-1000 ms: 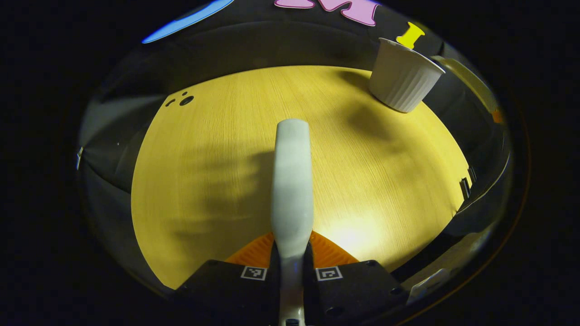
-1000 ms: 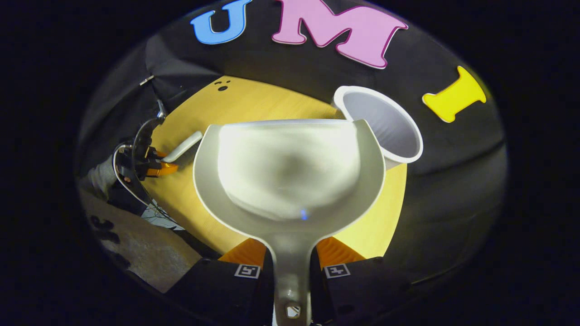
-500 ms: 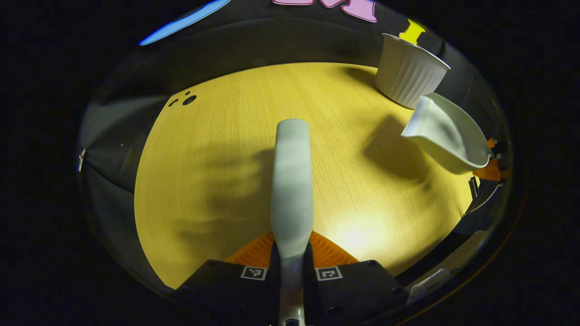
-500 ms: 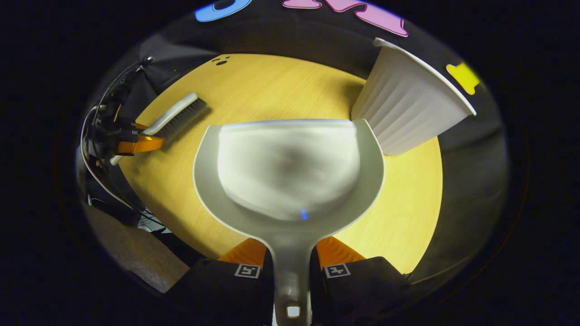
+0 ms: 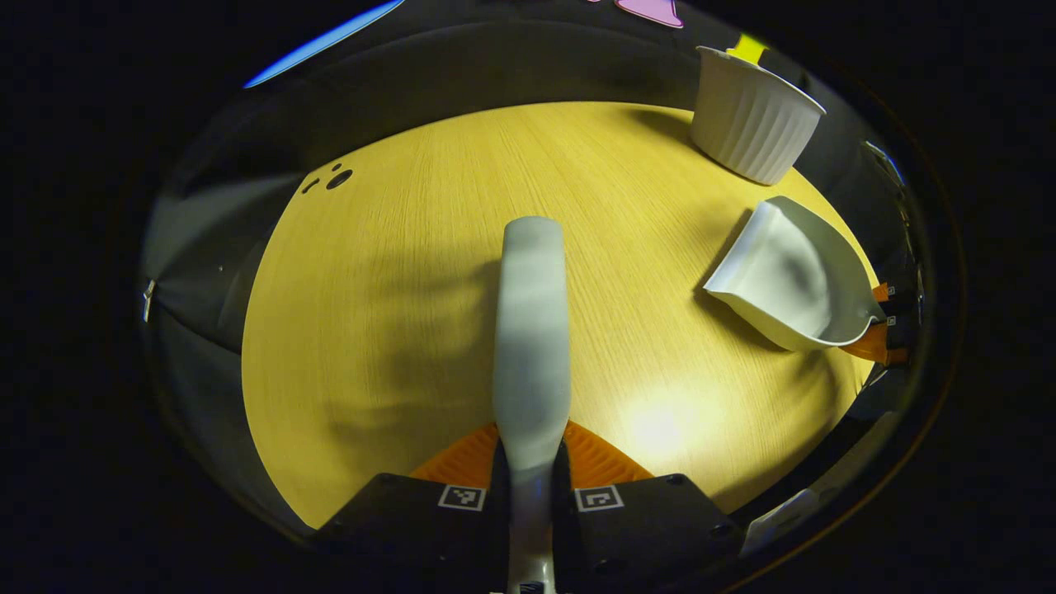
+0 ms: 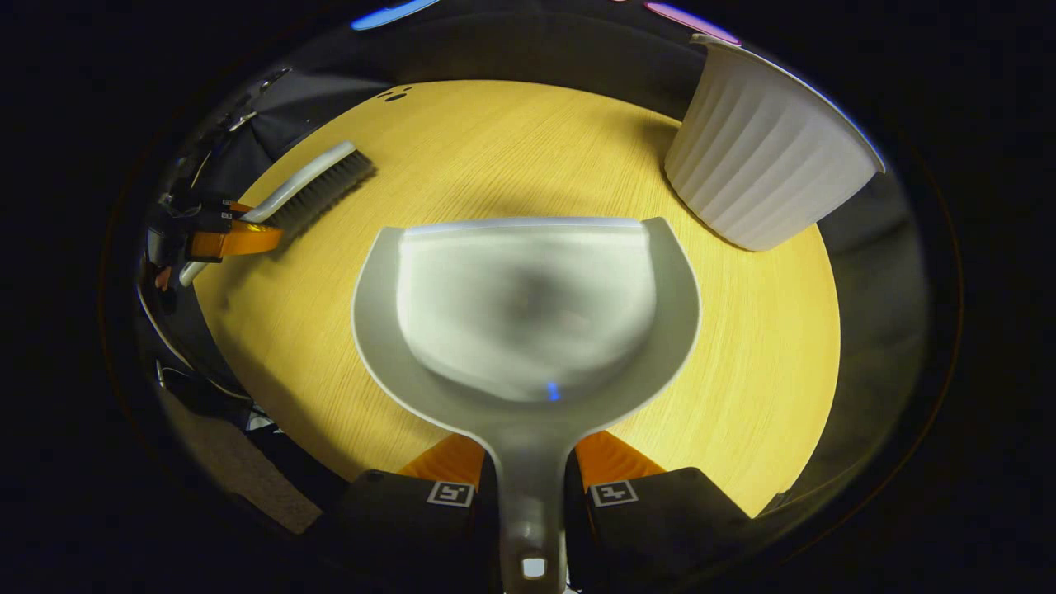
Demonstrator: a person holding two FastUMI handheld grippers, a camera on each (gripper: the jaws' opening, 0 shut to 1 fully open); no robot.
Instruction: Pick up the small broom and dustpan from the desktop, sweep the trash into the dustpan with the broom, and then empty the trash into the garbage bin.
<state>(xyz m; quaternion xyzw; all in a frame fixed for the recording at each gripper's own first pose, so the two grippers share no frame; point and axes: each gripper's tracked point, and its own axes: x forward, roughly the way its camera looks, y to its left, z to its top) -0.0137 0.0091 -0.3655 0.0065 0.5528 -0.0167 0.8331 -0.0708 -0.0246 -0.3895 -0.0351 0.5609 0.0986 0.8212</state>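
Between each gripper's fingers sits one white tool, over a round yellow wooden desktop (image 5: 396, 272).

Left gripper (image 5: 531, 462) pinches the broom (image 5: 532, 330), its long axis pointing straight ahead. Right gripper (image 6: 528, 462) pinches the dustpan (image 6: 528, 305) handle, mouth facing forward toward one white ribbed garbage bin (image 6: 763, 173). No readable writing.
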